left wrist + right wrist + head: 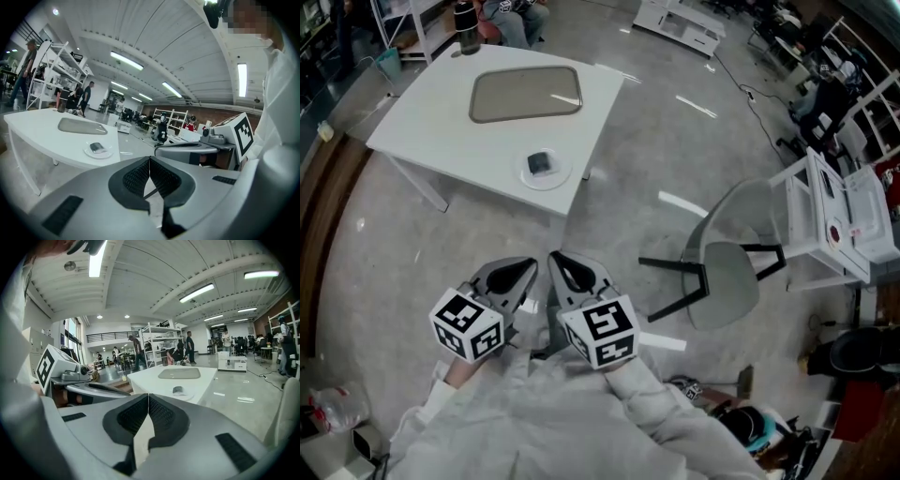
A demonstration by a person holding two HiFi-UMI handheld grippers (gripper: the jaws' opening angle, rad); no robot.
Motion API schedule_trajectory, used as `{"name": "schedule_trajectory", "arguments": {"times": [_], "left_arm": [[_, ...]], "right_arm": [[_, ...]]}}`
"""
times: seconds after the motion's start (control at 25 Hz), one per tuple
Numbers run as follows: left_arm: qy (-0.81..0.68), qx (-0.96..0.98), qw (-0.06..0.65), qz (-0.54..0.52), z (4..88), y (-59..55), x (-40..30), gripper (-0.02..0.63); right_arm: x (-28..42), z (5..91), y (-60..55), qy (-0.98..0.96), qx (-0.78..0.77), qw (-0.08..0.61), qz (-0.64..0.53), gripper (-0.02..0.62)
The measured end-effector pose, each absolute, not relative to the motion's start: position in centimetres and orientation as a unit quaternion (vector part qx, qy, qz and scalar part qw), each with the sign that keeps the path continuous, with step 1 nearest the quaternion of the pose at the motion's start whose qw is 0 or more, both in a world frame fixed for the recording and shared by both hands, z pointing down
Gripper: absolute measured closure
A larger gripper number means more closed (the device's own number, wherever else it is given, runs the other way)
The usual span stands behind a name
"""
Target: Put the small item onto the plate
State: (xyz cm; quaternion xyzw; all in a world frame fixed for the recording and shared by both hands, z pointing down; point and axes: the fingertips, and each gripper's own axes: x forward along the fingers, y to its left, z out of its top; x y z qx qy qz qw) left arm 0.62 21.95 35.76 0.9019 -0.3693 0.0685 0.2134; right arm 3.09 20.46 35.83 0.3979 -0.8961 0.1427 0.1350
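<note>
Both of my tools, the left gripper point(525, 268) and the right gripper point(558, 262), sit side by side close in front of me, jaws pressed together on nothing, well apart from the table point(431, 131). Beyond them, near the table's closest edge, the small item point(541, 162) lies on the plate point(555, 180). It is too small for me to tell more than that it is a dark lump.

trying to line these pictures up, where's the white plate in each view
Head view: plate, upper left of centre, near the table's front edge, a small dark item on it.
Left gripper view: plate, left of centre, slightly low.
Right gripper view: plate, just right of centre, slightly low.
Shared landmark: the grey tray, just behind the plate on the table.
</note>
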Motion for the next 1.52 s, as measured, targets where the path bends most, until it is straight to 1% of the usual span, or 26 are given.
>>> {"name": "schedule_trajectory", "arguments": {"times": [0.88, 1.16, 1.52], "left_arm": [[-0.422, 0.868, 0.249, 0.073, 37.4, 0.9, 1.0, 0.596], [-0.439, 0.859, 0.254, 0.065, 37.9, -3.3, 0.9, 0.596], [-0.448, 0.852, 0.263, 0.064, 38.4, -4.6, 1.4, 0.595]], "right_arm": [[3.9, 37.3, -1.0, -0.91, 0.349, 0.155, 0.163, 0.58], [3.7, 38.0, -4.9, -0.916, 0.329, 0.161, 0.164, 0.58], [4.1, 38.7, -6.2, -0.92, 0.313, 0.17, 0.164, 0.58]]}}
